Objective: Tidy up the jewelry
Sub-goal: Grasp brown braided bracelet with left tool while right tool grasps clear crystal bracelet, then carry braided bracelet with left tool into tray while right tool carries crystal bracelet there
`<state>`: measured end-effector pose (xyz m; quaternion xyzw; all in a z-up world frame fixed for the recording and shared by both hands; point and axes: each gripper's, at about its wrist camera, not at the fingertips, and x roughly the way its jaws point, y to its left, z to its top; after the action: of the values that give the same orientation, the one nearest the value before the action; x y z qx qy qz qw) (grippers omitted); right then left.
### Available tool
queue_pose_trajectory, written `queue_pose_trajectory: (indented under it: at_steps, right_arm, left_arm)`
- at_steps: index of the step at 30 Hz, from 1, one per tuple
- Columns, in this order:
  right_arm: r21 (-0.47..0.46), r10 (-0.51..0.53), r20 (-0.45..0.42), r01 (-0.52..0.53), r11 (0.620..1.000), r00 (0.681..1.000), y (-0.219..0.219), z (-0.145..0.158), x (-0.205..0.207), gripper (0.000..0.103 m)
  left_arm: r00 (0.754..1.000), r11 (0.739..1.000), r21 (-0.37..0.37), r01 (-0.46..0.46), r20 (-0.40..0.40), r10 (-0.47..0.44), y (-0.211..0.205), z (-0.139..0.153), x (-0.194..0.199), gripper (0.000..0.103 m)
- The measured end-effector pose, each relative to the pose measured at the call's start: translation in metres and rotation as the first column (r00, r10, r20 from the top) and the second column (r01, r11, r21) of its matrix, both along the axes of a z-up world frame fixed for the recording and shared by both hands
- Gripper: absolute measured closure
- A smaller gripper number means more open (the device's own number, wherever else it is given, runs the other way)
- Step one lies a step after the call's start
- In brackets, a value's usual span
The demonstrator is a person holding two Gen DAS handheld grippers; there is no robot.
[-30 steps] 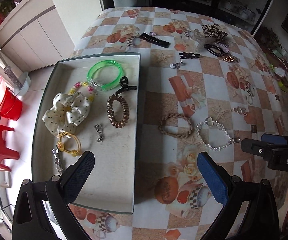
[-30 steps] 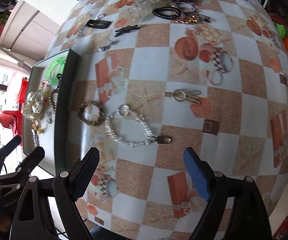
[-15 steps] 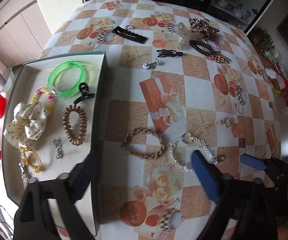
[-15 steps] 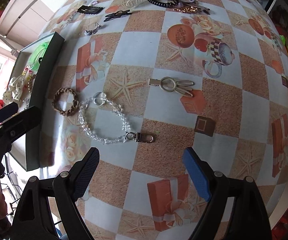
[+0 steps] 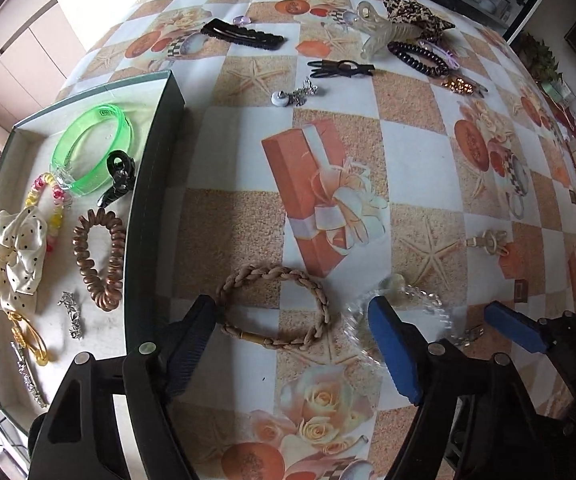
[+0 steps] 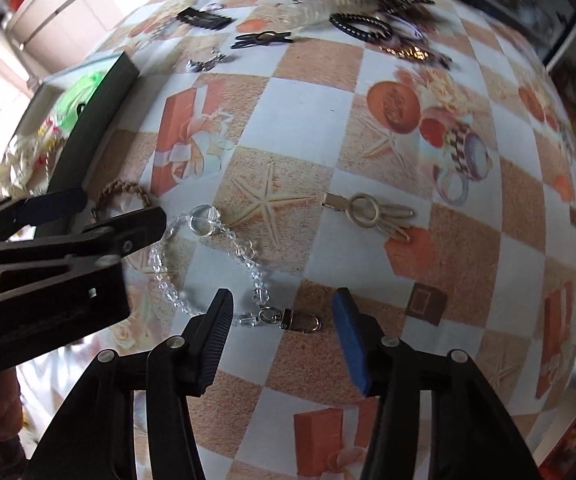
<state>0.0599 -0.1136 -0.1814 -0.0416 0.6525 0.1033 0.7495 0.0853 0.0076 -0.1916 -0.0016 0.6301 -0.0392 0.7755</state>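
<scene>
No text can be read; the green bangle (image 5: 94, 148) seems to carry a small embossed mark, too blurred to make out.

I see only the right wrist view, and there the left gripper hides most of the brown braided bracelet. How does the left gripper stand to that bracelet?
Observer: In the left wrist view the left gripper is open, and the braided bracelet lies between its fingers.
Operator: Is the bracelet a closed loop?
Observer: Yes, it is a full ring and it lies flat.
Operator: What is in the tray? I see mostly green.
Observer: The tray holds a green bangle, a brown spiral hair tie and a spotted bow, among other small pieces.
</scene>
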Motion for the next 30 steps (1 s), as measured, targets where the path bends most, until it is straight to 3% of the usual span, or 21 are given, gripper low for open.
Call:
queue_pose_trajectory:
  at_steps: [6, 8, 11, 13, 16, 18, 19, 30]
  right_arm:
    - [-0.051, 0.055, 0.036, -0.053, 0.997, 0.998, 0.005, 0.001, -0.005, 0.070]
    - [-0.053, 0.056, 0.034, -0.054, 0.997, 0.998, 0.002, 0.002, -0.007, 0.085]
    - [-0.048, 0.044, 0.032, -0.043, 0.998, 0.999, -0.004, 0.003, -0.015, 0.096]
    - [-0.041, 0.035, 0.031, -0.033, 0.999, 0.999, -0.006, 0.003, -0.016, 0.098]
    - [-0.022, 0.014, 0.024, -0.014, 1.000, 1.000, -0.010, 0.002, -0.015, 0.098]
    - [0.010, -0.010, 0.009, 0.010, 1.000, 1.000, -0.015, 0.003, -0.013, 0.098]
    - [0.028, -0.025, -0.002, 0.025, 0.999, 1.000, -0.018, 0.003, -0.011, 0.099]
    - [0.188, -0.152, -0.092, 0.167, 0.968, 0.984, -0.051, 0.015, 0.002, 0.099]
  left_arm:
    - [1.000, 1.000, 0.025, 0.003, 0.005, -0.003, 0.000, -0.006, -0.001, 0.021]
    - [1.000, 1.000, 0.026, 0.007, -0.003, -0.007, 0.000, -0.010, -0.002, 0.023]
    - [1.000, 0.999, 0.029, 0.013, 0.014, -0.014, -0.002, -0.010, -0.005, 0.028]
    - [0.999, 0.999, 0.027, 0.028, 0.019, -0.028, -0.005, -0.010, -0.007, 0.034]
    - [0.998, 0.998, 0.023, 0.063, 0.030, -0.064, -0.011, -0.007, -0.010, 0.052]
    - [0.996, 0.996, 0.021, 0.084, 0.034, -0.085, -0.015, -0.005, -0.011, 0.081]
    - [0.995, 0.996, 0.018, 0.090, 0.029, -0.091, -0.016, -0.004, -0.011, 0.088]
    - [0.995, 0.995, -0.064, 0.080, 0.057, -0.076, -0.008, 0.027, -0.018, 0.089]
